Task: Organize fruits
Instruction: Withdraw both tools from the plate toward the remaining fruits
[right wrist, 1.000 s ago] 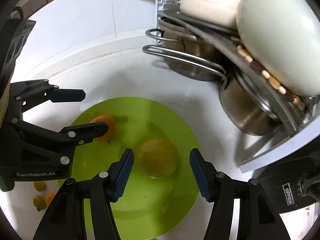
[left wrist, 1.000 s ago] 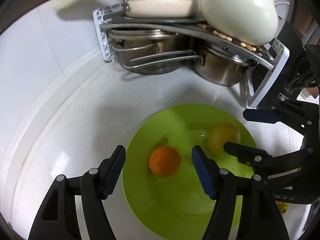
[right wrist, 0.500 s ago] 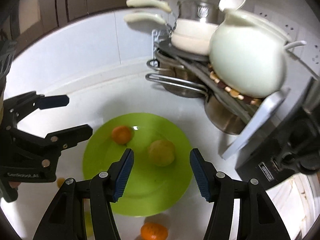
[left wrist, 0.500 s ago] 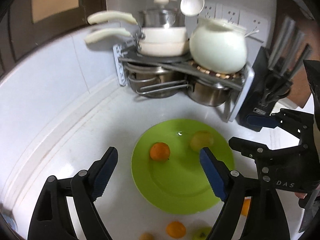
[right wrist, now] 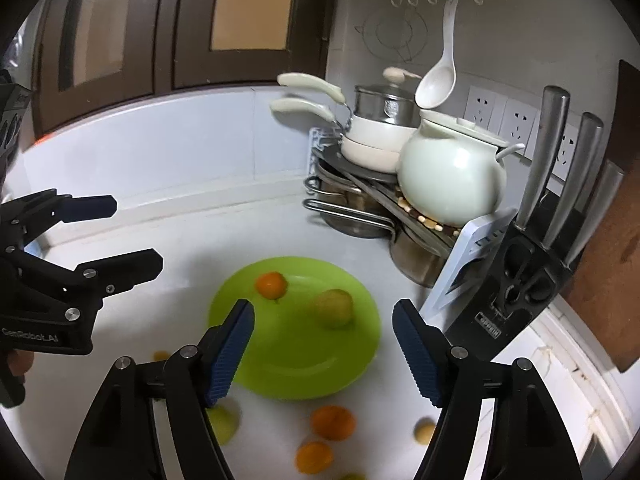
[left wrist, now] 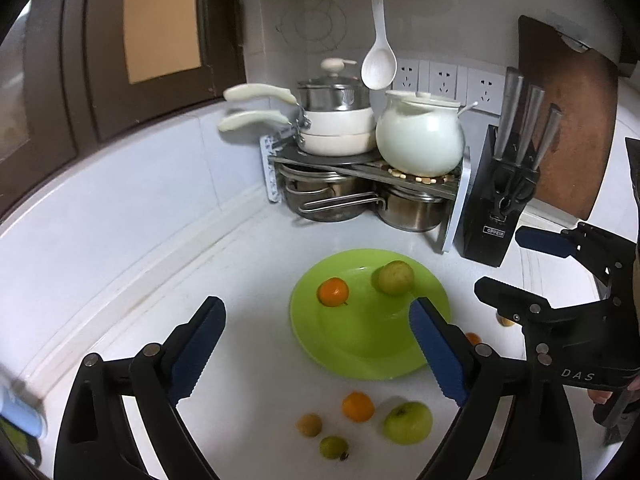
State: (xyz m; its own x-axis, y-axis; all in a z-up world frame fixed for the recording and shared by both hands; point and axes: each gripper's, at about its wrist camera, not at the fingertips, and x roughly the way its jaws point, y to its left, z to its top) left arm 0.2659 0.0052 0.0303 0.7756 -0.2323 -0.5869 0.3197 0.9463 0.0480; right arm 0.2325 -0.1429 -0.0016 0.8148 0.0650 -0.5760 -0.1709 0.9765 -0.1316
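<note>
A green plate (left wrist: 360, 344) (right wrist: 280, 352) lies on the white counter. It holds an orange (left wrist: 333, 291) (right wrist: 272, 285) and a yellow-green fruit (left wrist: 396, 277) (right wrist: 333, 308). In front of the plate lie loose fruits: an orange (left wrist: 358, 407), a green apple (left wrist: 408, 423) and two small ones (left wrist: 309, 425). My left gripper (left wrist: 316, 312) (right wrist: 134, 232) hangs above and short of the plate. Its jaws are opening with nothing between them. My right gripper (right wrist: 323, 308) (left wrist: 504, 262) is beside it, jaws also opening and empty.
A metal rack (left wrist: 360, 168) with pots and a white round pot (left wrist: 420, 140) fills the back corner. A black knife block (left wrist: 500, 208) and a brown cutting board (left wrist: 568, 120) stand to its right. A white ladle (left wrist: 379, 64) hangs above. A tiled wall runs along the left.
Both grippers have drawn back and up from the plate, and their jaws stand wider. The orange and the yellow-green fruit stay on the plate. Loose fruits have come into view in front.
</note>
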